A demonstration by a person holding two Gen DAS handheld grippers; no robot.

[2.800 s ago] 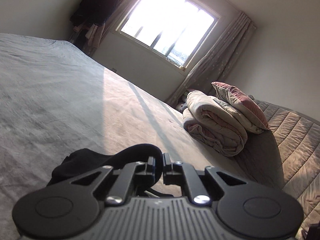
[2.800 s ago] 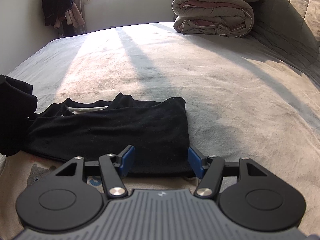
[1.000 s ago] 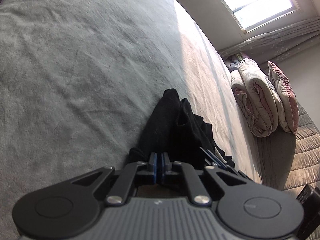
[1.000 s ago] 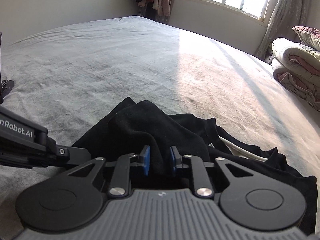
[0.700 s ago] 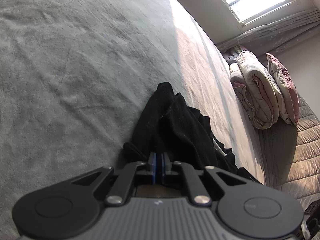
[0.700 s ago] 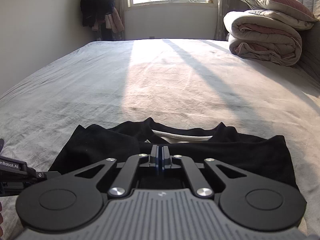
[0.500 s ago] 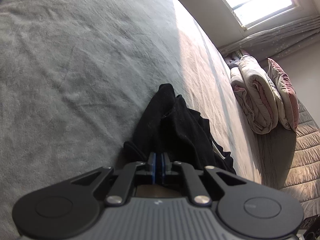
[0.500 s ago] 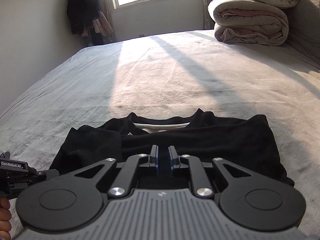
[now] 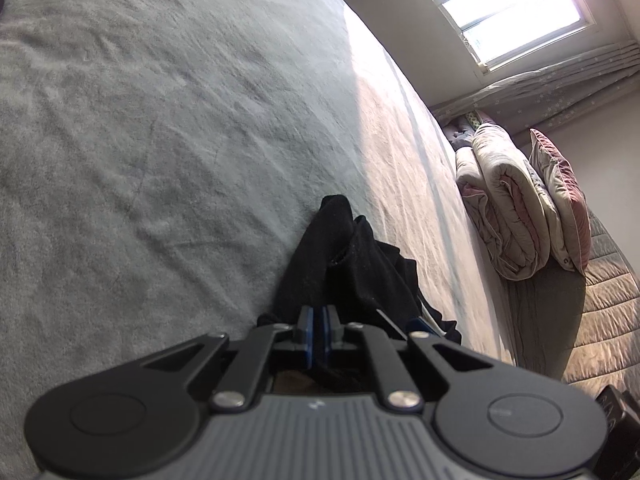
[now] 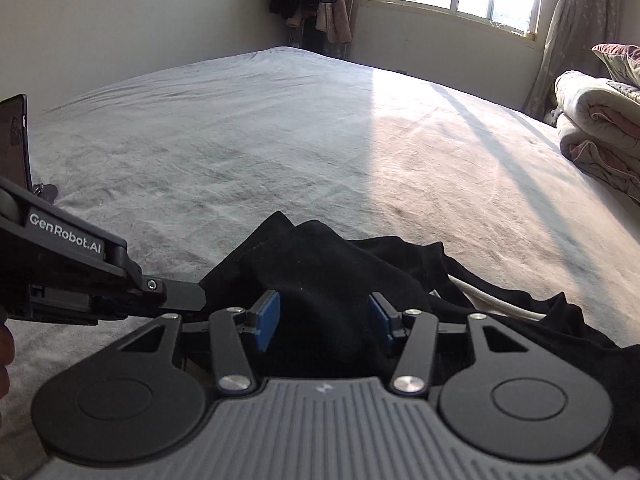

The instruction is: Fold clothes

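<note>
Since half a second ago: my right gripper (image 10: 322,322) spread, straddling a bunched ridge of the black shirt (image 10: 400,280). Left gripper (image 9: 315,334): pinching its left edge. Shirt on grey bedsheet (image 10: 240,160), long axis running rightward.

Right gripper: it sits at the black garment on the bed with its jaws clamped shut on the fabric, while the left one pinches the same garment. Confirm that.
Not quite. The right gripper has its jaws open, blue pads either side of a hump of the black garment, as the right wrist view shows. The rest stands: the left gripper pinches the same garment on the bed.
</note>
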